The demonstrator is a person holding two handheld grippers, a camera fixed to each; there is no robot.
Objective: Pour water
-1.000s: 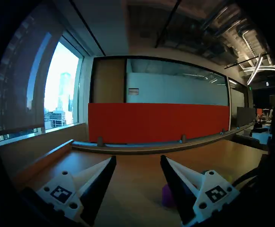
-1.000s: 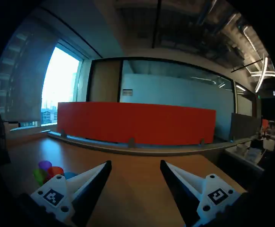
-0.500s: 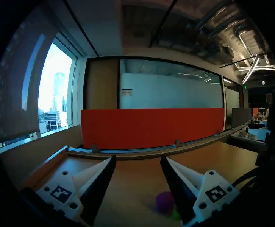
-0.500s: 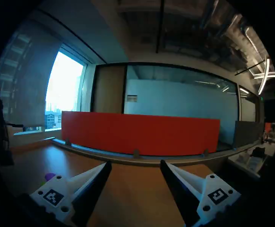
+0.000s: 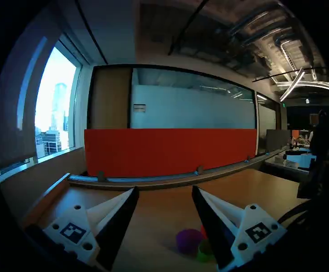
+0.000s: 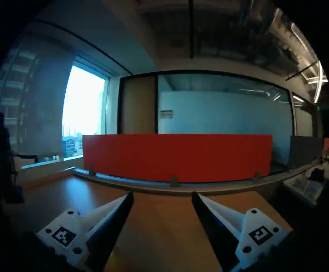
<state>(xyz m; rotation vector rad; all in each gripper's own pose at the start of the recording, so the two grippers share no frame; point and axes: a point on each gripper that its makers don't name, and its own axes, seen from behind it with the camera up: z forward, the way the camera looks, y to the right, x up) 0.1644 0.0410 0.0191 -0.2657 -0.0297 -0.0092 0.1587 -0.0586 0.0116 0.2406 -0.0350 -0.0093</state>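
Left gripper (image 5: 164, 188) and right gripper (image 6: 162, 195) both wide open, empty, above wooden desk (image 5: 250, 179).
Both face the red partition (image 5: 170, 152) at the desk's far edge, jaws spread wide with nothing between them. Purple cup (image 5: 188, 239), green cup (image 5: 205, 250) and a partly hidden red cup (image 5: 202, 231) sit clustered on the desk, well short of the partition, just by the left gripper's fingers.

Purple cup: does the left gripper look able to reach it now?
Probably yes. The purple cup sits on the desk just ahead of the open left gripper, nothing between them; a green cup stands close beside it.
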